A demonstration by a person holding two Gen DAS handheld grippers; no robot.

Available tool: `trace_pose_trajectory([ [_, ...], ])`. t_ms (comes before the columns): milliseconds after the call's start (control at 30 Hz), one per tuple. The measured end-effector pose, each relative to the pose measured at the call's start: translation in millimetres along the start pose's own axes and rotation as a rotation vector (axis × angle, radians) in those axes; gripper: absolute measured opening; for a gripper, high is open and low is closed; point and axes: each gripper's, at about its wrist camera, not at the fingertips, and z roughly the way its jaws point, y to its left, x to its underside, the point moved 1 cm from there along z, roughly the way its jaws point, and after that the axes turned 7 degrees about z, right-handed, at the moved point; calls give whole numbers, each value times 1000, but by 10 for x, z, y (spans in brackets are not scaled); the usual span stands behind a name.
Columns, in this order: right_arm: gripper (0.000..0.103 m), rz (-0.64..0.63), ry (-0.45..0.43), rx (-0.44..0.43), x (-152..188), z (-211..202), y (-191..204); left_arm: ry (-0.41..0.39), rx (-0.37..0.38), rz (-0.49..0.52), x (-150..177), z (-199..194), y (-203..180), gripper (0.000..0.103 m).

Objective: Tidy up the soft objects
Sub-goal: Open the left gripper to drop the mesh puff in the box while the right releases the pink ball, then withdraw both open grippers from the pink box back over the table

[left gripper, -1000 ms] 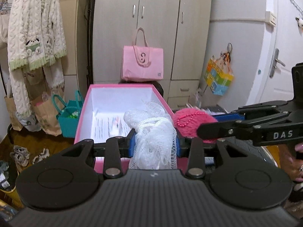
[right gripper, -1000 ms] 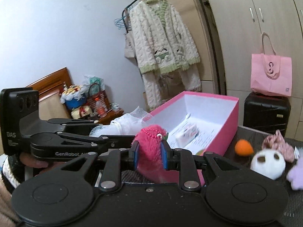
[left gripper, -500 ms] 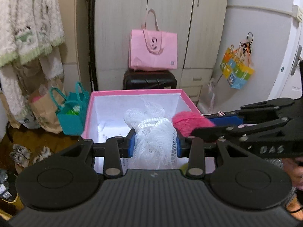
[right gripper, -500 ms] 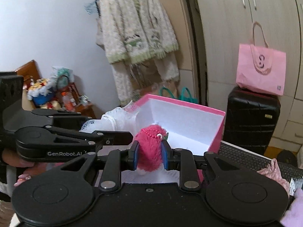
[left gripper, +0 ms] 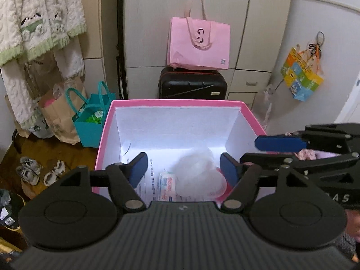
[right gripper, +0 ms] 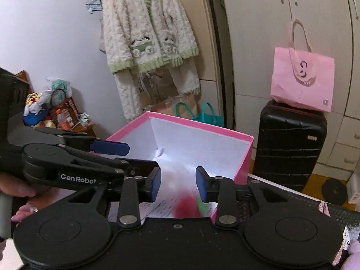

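A pink box (left gripper: 175, 102) with a white inside stands open in front of me; it also shows in the right wrist view (right gripper: 245, 155). My left gripper (left gripper: 183, 166) is open above it. The white mesh puff (left gripper: 198, 175) lies blurred inside the box below it. My right gripper (right gripper: 177, 183) is open over the box. The pink fluffy toy (right gripper: 186, 208) is blurred beneath it, inside the box. A small tissue pack (left gripper: 167, 185) lies on the box floor.
A black suitcase (left gripper: 193, 83) with a pink bag (left gripper: 198, 42) on top stands behind the box by the wardrobe. A teal bag (left gripper: 90, 121) and paper bags sit on the floor to the left. A knit cardigan (right gripper: 146, 27) hangs on the wall.
Both grippers opened over the box. The white mesh puff dropped from the left gripper and the pink fluffy toy dropped from the right gripper into the box.
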Motion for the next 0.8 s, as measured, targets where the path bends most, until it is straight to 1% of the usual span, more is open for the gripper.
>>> trace_pose_trajectory([
  [167,41,-27,-20,22,46,-266,72,3,9,36,64,-322,-49,73],
  [300,42,-39,-9,37,101,-548,166,4,19,75,128,-643,-111,73],
  [400,44,-66,-16,29,146,-790,264,-8,39,111,159,-923,-199,73],
  [467,47,-82,-22,21,171,-966,336,-20,53,135,184,-1095,-271,73],
  [600,49,-118,-35,9,250,-1334,466,-35,104,173,262,-1438,-451,84],
  [700,52,-135,-45,-10,336,-1589,520,-42,142,200,341,-1629,-589,85],
  [800,56,-157,-56,-19,456,-1826,558,-43,188,228,448,-1788,-748,88],
])
